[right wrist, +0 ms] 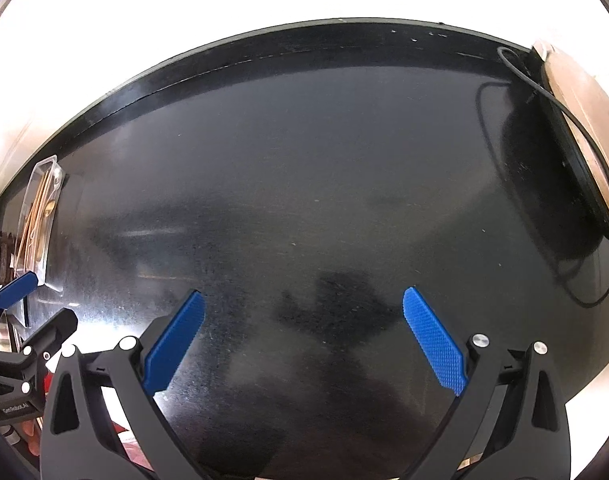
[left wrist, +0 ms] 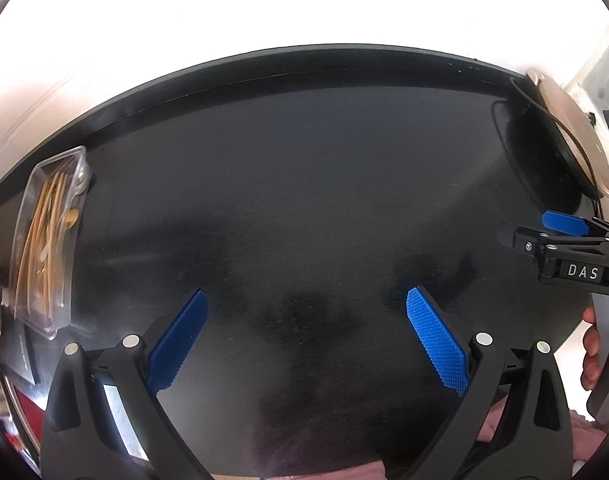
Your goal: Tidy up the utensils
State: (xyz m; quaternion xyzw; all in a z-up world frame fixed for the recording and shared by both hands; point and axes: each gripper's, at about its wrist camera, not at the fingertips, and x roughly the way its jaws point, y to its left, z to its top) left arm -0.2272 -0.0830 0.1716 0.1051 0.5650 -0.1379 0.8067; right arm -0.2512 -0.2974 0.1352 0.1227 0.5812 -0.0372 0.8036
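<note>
Left gripper (left wrist: 307, 336): jaws wide apart, nothing between them, over the bare middle of the black table (left wrist: 304, 184). Right gripper (right wrist: 303, 340): likewise spread apart and holding nothing, above the same surface. Clear plastic tray (left wrist: 48, 240) of wooden utensils sits at the table's left edge. A round board (right wrist: 584, 120) with a black cable (right wrist: 576, 128) leans at the far right corner.
</note>
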